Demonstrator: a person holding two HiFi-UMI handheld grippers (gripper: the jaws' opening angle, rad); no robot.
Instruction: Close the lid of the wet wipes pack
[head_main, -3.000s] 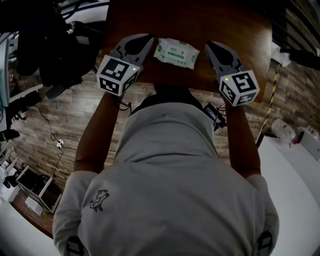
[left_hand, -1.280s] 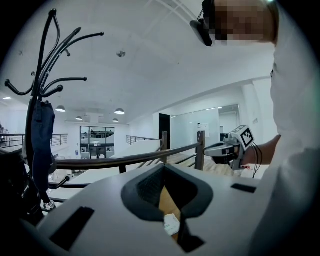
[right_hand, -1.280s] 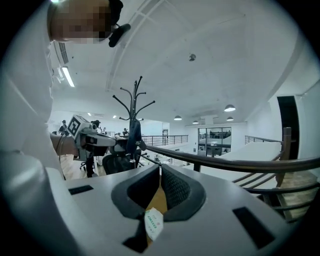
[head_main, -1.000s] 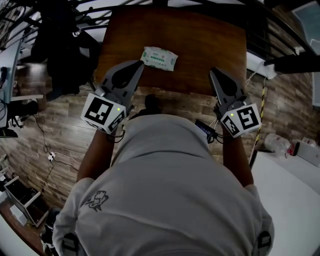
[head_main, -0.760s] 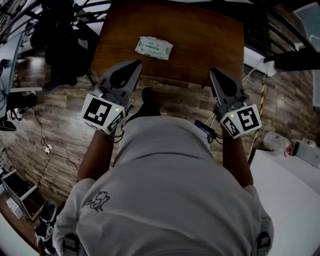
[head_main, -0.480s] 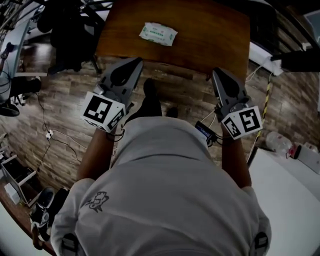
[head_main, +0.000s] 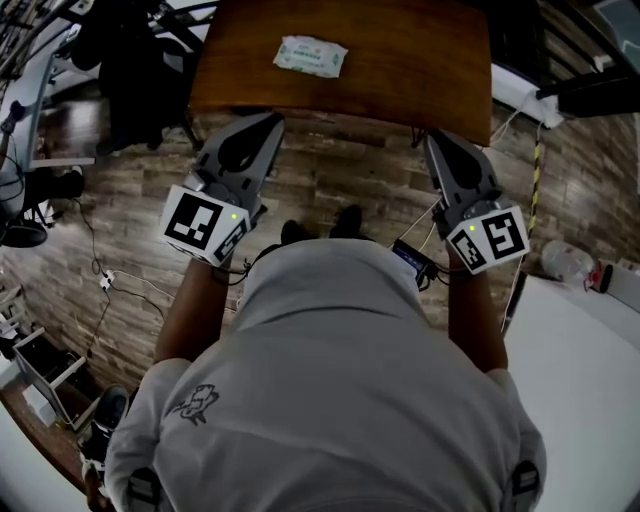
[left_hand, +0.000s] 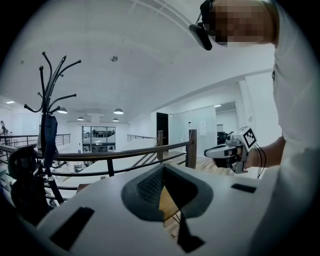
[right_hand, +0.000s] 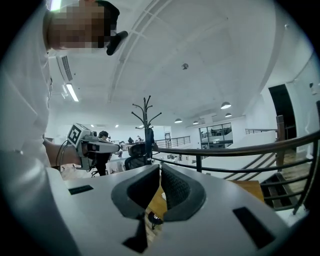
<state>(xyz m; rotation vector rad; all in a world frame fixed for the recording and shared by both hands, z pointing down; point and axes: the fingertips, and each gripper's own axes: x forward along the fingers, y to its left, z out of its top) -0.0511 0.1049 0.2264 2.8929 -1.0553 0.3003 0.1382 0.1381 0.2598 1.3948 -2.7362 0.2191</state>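
The wet wipes pack, white with green print, lies flat on the brown wooden table near its left side. Its lid is too small to judge. My left gripper hangs over the wooden floor, short of the table's near edge and below the pack, jaws together and empty. My right gripper is also off the table, by its near right corner, shut on nothing. In the left gripper view its jaws meet, with the right gripper beside. The right gripper view shows closed jaws and the left gripper.
The person's feet stand on plank floor between the grippers. A dark chair and coat stand are left of the table, and a railing runs behind it. A white surface with a bottle lies to the right.
The person has stepped back from the table. Both grippers, earlier flanking the pack on the tabletop, now hover over the floor; the pack stays on the table.
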